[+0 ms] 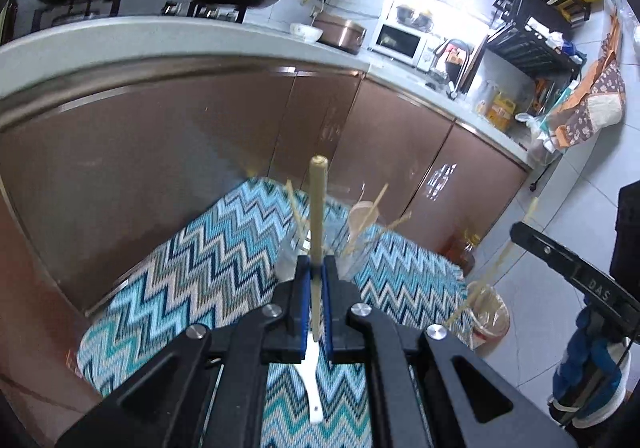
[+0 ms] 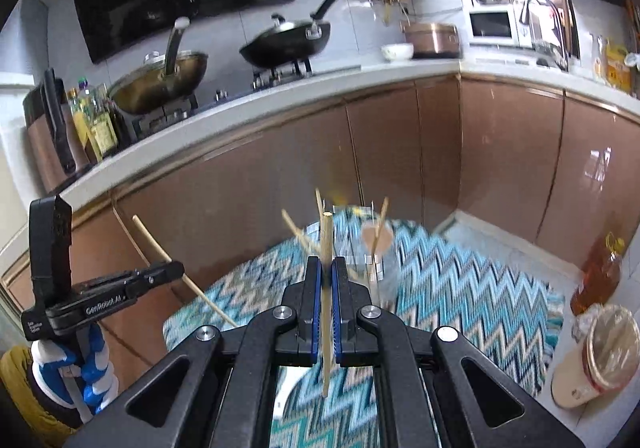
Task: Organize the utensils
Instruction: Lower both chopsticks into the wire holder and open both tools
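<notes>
Left gripper point(image 1: 316, 272): held above the zigzag mat point(image 1: 192, 268), blue pads pinching a wooden-handled utensil point(image 1: 317, 216), long axis upright, white end pointing down.

Right gripper point(image 2: 327, 272): likewise raised, clamped on a chopstick point(image 2: 326, 244), near vertical.

Clear glass holder point(image 2: 360, 244): blurred, contents indistinct; sticks splay from it.

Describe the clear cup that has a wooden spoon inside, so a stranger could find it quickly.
Find the zigzag blue rug on the floor in front of the brown cabinets. Two clear cups stand on it; take the right one. Only it holds a wooden spoon with chopsticks, while the left cup holds only chopsticks.
</notes>
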Demonstrator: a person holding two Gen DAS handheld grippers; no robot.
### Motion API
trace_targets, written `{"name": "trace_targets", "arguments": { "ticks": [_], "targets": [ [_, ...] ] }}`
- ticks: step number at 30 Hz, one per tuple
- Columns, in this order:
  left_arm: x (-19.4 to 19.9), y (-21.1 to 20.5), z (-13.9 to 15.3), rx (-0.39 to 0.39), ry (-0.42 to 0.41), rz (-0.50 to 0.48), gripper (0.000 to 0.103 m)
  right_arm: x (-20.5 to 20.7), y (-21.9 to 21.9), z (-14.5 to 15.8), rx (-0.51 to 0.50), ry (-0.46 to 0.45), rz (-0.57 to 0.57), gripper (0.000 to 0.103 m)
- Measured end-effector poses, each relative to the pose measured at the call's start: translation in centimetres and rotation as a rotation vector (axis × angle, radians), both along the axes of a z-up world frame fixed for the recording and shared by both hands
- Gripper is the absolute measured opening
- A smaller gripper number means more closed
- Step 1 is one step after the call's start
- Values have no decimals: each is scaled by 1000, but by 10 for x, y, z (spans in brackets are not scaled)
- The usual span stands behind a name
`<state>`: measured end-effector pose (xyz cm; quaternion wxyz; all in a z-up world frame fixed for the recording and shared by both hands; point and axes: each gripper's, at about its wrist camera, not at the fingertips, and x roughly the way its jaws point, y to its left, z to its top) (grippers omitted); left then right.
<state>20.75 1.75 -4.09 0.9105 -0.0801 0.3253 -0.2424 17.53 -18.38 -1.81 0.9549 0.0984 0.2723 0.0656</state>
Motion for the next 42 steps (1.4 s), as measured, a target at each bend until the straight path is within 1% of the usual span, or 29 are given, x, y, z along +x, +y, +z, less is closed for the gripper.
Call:
{"name": "trace_targets", "arguments": {
  "ticks": [7, 10, 14, 17, 19, 23, 26, 28, 29, 32, 34, 36, 38, 40, 42],
  "targets": [
    [34, -17, 34, -38, -72, -18, 5, 40, -9, 30, -23, -131, -17, 5],
    [54, -27, 42, -51, -99, -12, 5, 58, -13, 37, -29, -178, -21, 5],
    [78, -41, 45, -53, -123, -4, 5, 80, -15, 40, -56, -224, -36, 5],
    [95, -56, 38, -37, -122, -2, 5, 100, -17, 35, -54, -235, -29, 5],
    [107, -67, 27, -16, -112, -1, 5, 112, -18, 27, -57, -233, -28, 5],
    [124, -88, 1, 33, -102, 18, 5, 130, -16, 1, -86, -218, -34, 5],
    [134, -102, -20, 67, -110, 42, 5, 143, -12, -25, -106, -196, -24, 5],
    [139, -107, -36, 76, -93, 48, 5, 149, -13, -39, -102, -175, -19, 5],
    [143, -110, -45, 73, -69, 41, 5, 150, -13, -46, -100, -163, -17, 5],
    [147, -111, -59, 63, -36, 32, 7, 150, -11, -63, -107, -129, -9, 5],
    [146, -110, -61, 59, -32, 26, 7, 148, -12, -67, -111, -122, -12, 8],
    [142, -107, -57, 49, -35, 21, 9, 141, -15, -65, -105, -124, -21, 16],
    [132, -103, -50, 43, -52, 21, 18, 132, -18, -60, -96, -135, -31, 17],
    [121, -97, -43, 39, -71, 26, 23, 123, -19, -55, -93, -147, -39, 17],
    [107, -92, -35, 42, -88, 31, 24, 108, -19, -47, -91, -161, -47, 18]
  ]
}}
